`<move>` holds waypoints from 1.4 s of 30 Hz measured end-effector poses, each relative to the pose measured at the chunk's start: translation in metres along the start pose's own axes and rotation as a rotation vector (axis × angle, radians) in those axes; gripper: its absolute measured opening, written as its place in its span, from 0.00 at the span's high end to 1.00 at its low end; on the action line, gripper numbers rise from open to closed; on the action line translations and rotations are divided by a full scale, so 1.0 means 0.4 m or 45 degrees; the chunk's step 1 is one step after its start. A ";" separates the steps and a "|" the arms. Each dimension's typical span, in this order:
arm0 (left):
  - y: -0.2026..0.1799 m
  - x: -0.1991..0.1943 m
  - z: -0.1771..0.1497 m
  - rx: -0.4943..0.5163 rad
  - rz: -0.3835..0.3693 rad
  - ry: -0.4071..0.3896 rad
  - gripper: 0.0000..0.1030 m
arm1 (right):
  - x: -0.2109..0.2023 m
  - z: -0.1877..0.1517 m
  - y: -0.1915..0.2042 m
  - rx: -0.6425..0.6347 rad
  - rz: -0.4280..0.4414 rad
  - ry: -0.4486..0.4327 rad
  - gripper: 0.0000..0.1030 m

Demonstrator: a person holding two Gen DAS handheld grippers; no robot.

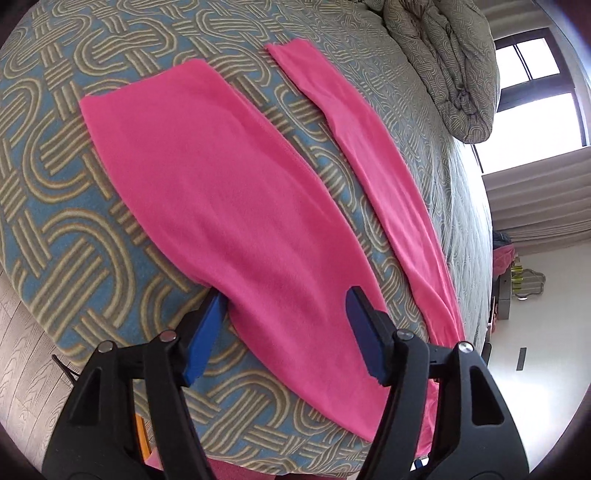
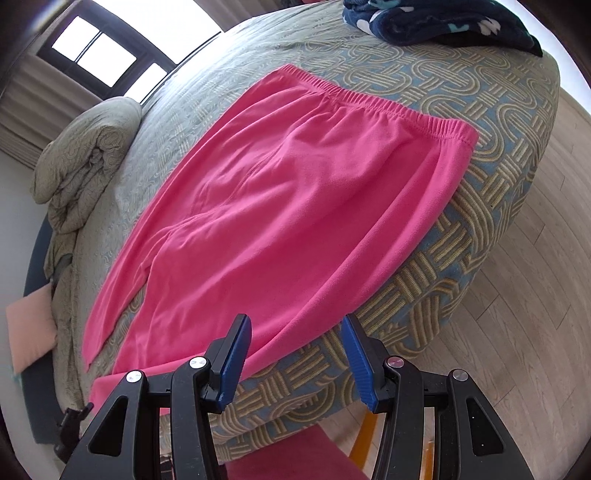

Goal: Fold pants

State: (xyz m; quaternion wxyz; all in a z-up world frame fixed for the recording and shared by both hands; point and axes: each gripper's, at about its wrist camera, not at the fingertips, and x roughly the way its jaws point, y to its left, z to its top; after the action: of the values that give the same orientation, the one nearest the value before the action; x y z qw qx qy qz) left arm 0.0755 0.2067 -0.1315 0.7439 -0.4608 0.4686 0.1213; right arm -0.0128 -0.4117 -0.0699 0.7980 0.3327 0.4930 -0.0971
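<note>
The pink pants (image 1: 229, 206) lie spread flat on a bed (image 1: 74, 229) covered in a blue spread with tan interlaced bands. In the left wrist view the two legs run apart from about 5 o'clock up toward 11 and 12 o'clock, the wide near leg on the left, the narrow far leg (image 1: 369, 155) to its right, with a strip of bedspread showing between them. In the right wrist view the gathered elastic waistband (image 2: 384, 107) sits at about 1 o'clock, near the bed's edge.

The left gripper (image 1: 284, 299) has its jaws apart, the near leg's cloth lying between the blue pads (image 1: 207, 332), which do not press on it. The right gripper (image 2: 295, 332) also stands with jaws apart, over the pants' lower edge, clasping nothing.

A rolled grey quilt (image 1: 443, 66) lies at 1 o'clock in the left view, a dark blue blanket (image 2: 436, 22) at 1 o'clock in the right. Wood flooring (image 2: 517, 295) borders the bed, and a window (image 2: 96, 55) shows at 10 o'clock.
</note>
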 end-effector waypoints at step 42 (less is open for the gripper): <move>0.051 -0.037 0.007 -0.042 0.059 -0.026 0.42 | 0.025 0.058 -0.115 0.278 0.108 0.029 0.49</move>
State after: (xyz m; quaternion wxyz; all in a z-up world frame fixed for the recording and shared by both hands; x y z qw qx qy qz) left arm 0.0567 0.2239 -0.1309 0.7378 -0.4608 0.4696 0.1509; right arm -0.0132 -0.4593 -0.0918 0.7548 0.4393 0.4739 -0.1127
